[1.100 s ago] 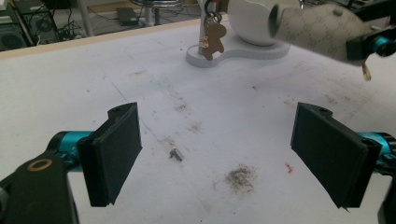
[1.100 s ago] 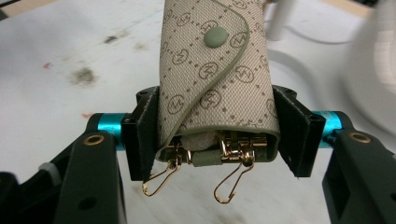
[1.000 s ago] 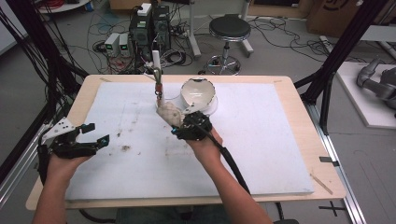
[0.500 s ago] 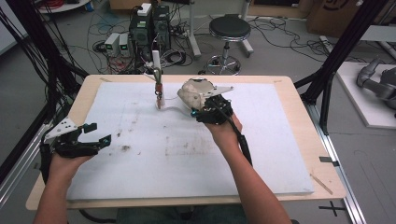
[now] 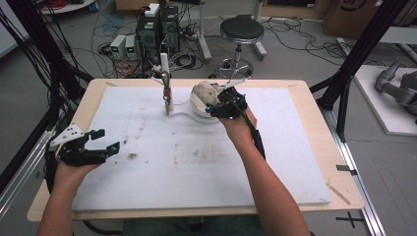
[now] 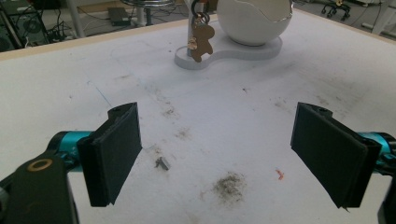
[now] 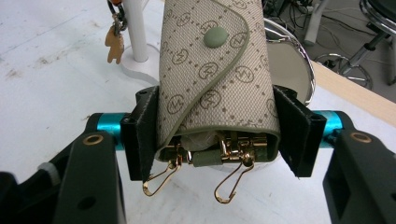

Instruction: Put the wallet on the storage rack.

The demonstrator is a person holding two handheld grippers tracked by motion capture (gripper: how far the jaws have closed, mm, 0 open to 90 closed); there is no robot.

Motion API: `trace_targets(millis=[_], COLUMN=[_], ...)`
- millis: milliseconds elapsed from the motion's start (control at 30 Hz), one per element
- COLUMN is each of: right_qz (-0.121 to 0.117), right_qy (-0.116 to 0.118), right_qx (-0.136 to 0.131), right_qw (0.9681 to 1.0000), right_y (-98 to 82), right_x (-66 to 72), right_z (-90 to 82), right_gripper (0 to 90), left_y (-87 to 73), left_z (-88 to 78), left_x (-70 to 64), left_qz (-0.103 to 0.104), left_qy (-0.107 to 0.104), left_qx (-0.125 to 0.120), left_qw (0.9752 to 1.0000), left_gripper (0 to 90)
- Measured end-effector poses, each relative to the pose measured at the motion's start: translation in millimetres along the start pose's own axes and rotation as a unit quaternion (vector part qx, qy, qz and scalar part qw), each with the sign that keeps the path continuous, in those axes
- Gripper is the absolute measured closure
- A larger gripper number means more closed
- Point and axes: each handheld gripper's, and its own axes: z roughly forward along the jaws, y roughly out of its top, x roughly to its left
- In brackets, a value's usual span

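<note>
Beige patterned key case [image 7: 217,70] sits clamped between the pads of the right hand-held gripper [image 5: 222,102], its gold hooks [image 7: 229,184] dangling below the jaws. The case hangs over the white bowl [image 5: 199,104] near the far edge of the bench [image 5: 314,147], just right of the key stand [image 5: 166,86]. The left hand-held gripper [image 6: 217,156] is released, jaws wide with nothing between them, well apart from the stand above stained white matting. Open room spreads all round that hand-held gripper. The case hides most of the bowl; the stand's top is cut off in both gripper views.
</note>
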Motion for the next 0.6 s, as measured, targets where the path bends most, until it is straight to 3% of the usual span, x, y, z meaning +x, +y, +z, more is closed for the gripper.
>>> trace_targets(millis=[100,600], right_qz=[-0.001,-0.003], right_qy=[-0.003,-0.010], right_qx=[0.019,0.048], right_qw=[0.9998,0.9988], right_y=[-1.5,-4.4], right_x=[-1.2,-5.0], right_z=[9.0,28.2], right_gripper=[38.5,38.4], left_y=[-0.5,-0.9], left_z=[-0.1,1.0], left_x=[1.0,1.8], left_qz=[0.000,0.000], left_qy=[-0.001,-0.002], left_qx=[0.001,0.002], left_qw=[1.0000,1.0000], left_gripper=[16.2,16.2])
